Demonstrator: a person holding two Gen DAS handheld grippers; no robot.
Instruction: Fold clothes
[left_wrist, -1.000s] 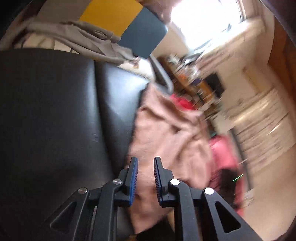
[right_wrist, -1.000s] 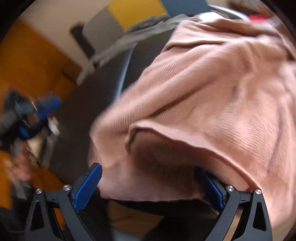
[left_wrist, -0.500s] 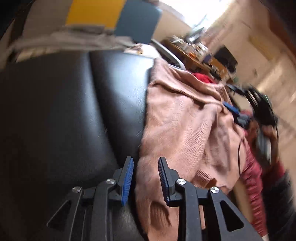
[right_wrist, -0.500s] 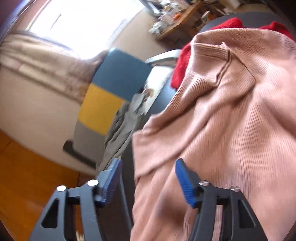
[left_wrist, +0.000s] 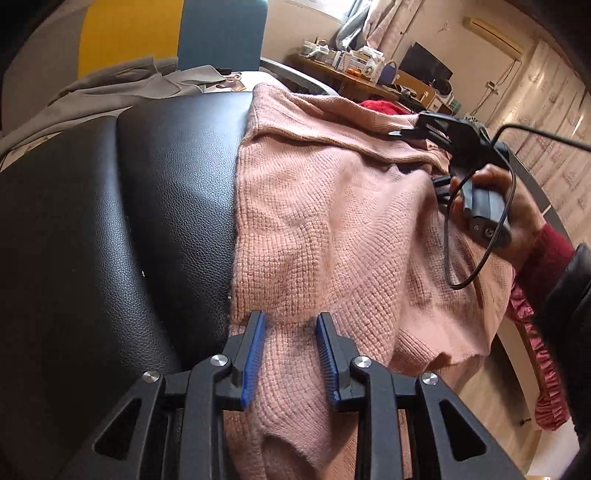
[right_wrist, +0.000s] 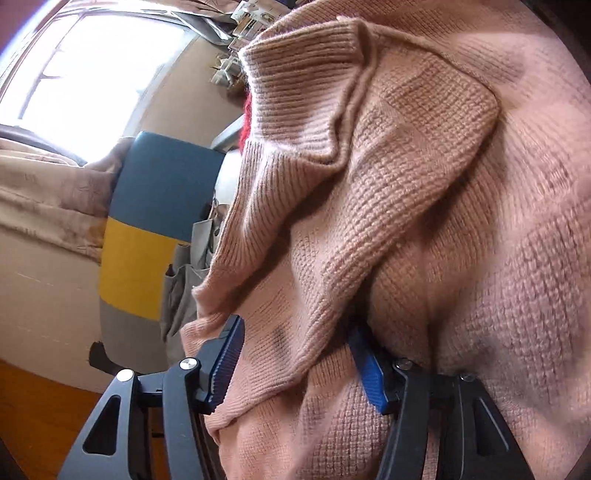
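A pink knitted sweater (left_wrist: 332, 236) lies spread over a black leather seat (left_wrist: 110, 221). My left gripper (left_wrist: 290, 332) is open, its blue-padded jaws standing on either side of the sweater's near left hem. My right gripper (right_wrist: 295, 354) is open, with a fold of the sweater (right_wrist: 406, 221) bunched between its jaws near the ribbed collar (right_wrist: 303, 88). In the left wrist view the right gripper (left_wrist: 443, 129) shows at the sweater's far right edge, held in a hand.
A grey garment (left_wrist: 122, 85) lies behind the seat against a yellow and blue panel (left_wrist: 177, 37). A red garment (left_wrist: 384, 107) lies beyond the sweater. A cluttered desk (left_wrist: 369, 70) stands at the back. A pink ruffled cloth (left_wrist: 543, 369) hangs at the right.
My left gripper has moved forward onto the sweater's hem. My right gripper has pushed into the sweater near the collar, with fabric now between its jaws.
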